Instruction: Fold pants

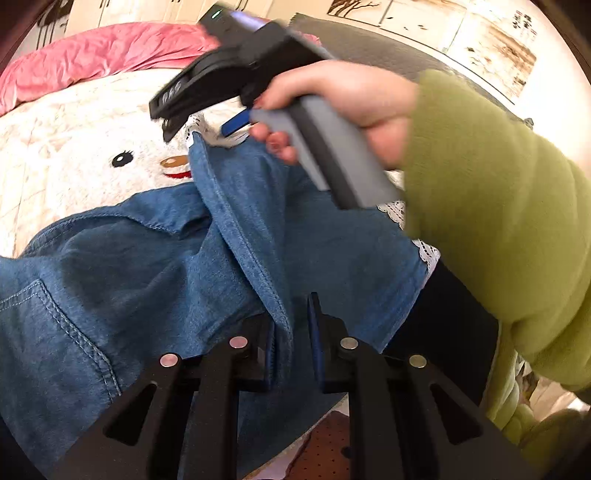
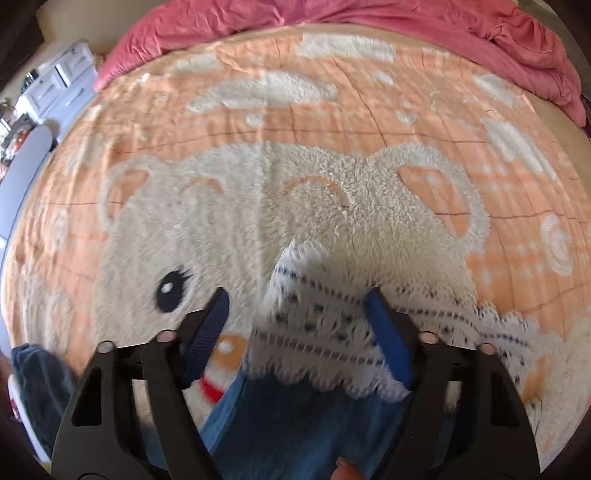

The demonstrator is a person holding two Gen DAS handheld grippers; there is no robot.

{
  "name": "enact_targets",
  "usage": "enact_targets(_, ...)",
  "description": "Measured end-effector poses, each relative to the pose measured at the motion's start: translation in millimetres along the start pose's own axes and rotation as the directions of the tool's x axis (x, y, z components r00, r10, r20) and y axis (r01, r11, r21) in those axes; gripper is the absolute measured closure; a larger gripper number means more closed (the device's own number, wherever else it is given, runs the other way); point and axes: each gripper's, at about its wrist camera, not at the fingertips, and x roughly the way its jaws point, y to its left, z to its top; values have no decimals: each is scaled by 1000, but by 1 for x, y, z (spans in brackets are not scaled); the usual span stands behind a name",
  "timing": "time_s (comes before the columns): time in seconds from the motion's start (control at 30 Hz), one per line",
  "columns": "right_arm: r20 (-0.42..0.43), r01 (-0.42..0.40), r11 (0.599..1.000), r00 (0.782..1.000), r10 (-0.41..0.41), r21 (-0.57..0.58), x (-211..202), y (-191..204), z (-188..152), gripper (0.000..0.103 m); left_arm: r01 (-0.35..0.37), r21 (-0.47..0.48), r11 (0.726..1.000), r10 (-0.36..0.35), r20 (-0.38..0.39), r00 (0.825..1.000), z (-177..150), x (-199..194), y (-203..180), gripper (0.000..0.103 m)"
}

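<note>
- The pants [image 1: 122, 266], blue denim with a white lace hem [image 2: 332, 325], lie spread and rumpled on the bear blanket [image 2: 332, 122] that covers the bed; a pink quilt [image 2: 369, 18] is bunched along the far edge.
- Progress, as I judge it: early. No neat fold shows. One leg lies over the other with a raised ridge of seam between them, and the pocket side is creased and slack.
- The left gripper [image 1: 291, 350] has its jaws drawn almost together, with the seam ridge of the denim pinched between the blue pads. I read that as a grip on the pants near the near edge.
- The right gripper [image 2: 299, 332] stands about half open, pointing steeply down over the lace hem. The lace lies between the pads and touches the right one, but the left pad stands clear of it, so nothing is clamped yet.
- In the left wrist view, the person's hand [image 1: 343, 107], in a green sleeve [image 1: 498, 221], holds the right gripper above the far end of the leg.
- Left to do: close on the hem, carry it over to meet the waist end, lay the legs flat on each other, and smooth out the creases.
- The right wrist view is blurred around the hem, so its exact lie under the pads is uncertain.
</note>
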Motion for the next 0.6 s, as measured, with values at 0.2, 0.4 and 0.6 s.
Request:
enact_targets(0.2,87,-126,989,989,119,72,-24,-31,-5,95,34,-30,999,-32,38,999,1,-7,6,88)
enact_targets(0.4,269,-237,957,945,187,168,-104,-80,-46,95,33,-10,999,-32,80,996,-2,-13,5,88)
enact_targets(0.6,362,-263,921,920,149,287,-164,-138,-115,95,9,-1,1000,-9,90,996,-5,-18,3,88)
